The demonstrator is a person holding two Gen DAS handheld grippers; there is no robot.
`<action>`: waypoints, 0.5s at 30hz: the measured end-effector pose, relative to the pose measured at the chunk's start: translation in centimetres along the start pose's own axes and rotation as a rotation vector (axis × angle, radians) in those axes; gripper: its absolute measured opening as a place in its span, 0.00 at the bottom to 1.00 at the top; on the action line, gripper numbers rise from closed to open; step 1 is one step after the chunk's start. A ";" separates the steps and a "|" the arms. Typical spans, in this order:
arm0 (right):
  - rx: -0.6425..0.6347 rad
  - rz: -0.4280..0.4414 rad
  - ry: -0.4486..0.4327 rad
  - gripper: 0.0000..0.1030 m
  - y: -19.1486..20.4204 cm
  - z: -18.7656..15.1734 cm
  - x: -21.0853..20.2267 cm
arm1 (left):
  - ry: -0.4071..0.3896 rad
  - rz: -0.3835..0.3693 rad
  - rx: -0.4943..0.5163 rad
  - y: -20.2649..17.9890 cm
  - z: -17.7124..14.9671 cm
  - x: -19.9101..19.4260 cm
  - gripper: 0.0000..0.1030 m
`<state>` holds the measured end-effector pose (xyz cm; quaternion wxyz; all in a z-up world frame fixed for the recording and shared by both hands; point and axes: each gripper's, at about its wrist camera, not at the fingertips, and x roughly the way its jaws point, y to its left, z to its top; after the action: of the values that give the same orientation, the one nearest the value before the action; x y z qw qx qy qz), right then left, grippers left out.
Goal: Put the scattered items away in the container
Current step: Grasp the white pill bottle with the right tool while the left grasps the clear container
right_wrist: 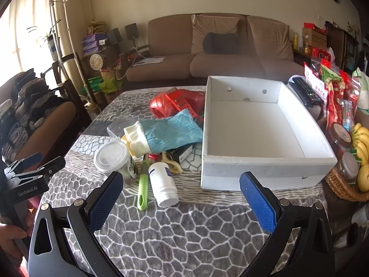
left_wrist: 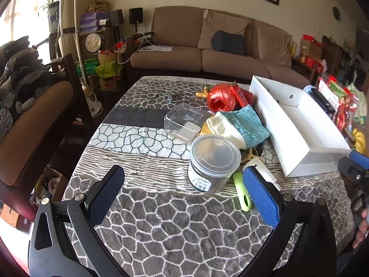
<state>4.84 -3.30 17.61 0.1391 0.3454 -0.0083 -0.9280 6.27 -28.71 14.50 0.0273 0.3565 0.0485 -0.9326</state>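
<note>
A white box stands empty on the right of the table. Scattered left of it lie a clear lidded jar, a white pill bottle, a green-handled tool, a teal and cream glove, a clear plastic tub, a red twine ball and a red grater. My left gripper is open and empty, low before the jar. My right gripper is open and empty, near the bottle and box.
A patterned grey cloth covers the table. A remote, snack packets and a basket with bananas crowd the right edge. A chair with clothes stands left; a sofa is behind.
</note>
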 end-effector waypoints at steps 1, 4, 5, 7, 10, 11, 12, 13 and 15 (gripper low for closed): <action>-0.005 0.008 -0.001 1.00 0.3 -0.3 0.6 | 0.006 -0.009 0.012 -0.3 -0.2 0.7 1.00; -0.033 0.027 0.003 1.00 0.8 -1.4 2.3 | 0.029 -0.025 0.052 -1.7 -0.6 3.3 1.00; -0.045 0.031 0.009 1.00 0.8 -1.8 2.9 | 0.038 -0.030 0.062 -2.1 -0.7 4.3 1.00; -0.064 0.039 0.025 1.00 0.8 -2.6 4.1 | 0.056 -0.046 0.078 -3.0 -0.9 6.1 1.00; -0.058 0.061 0.060 1.00 0.2 -3.5 6.0 | 0.082 -0.050 0.098 -4.3 -1.1 8.6 1.00; -0.052 0.072 0.070 1.00 0.0 -3.8 6.6 | 0.093 -0.044 0.103 -4.6 -1.1 9.4 1.00; -0.047 0.081 0.079 1.00 -0.2 -4.1 7.2 | 0.103 -0.040 0.105 -4.8 -1.1 10.2 1.00; -0.045 0.092 0.089 1.00 -0.4 -4.3 7.8 | 0.113 -0.036 0.104 -4.9 -1.0 11.0 1.00; -0.043 0.121 0.107 1.00 -0.5 -4.5 9.1 | 0.129 -0.028 0.100 -5.0 -0.9 12.3 1.00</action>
<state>1.03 -4.86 8.34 0.2026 0.3905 -0.0020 -0.8980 -2.66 -23.85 5.99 -0.0069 0.4161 0.0086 -0.9092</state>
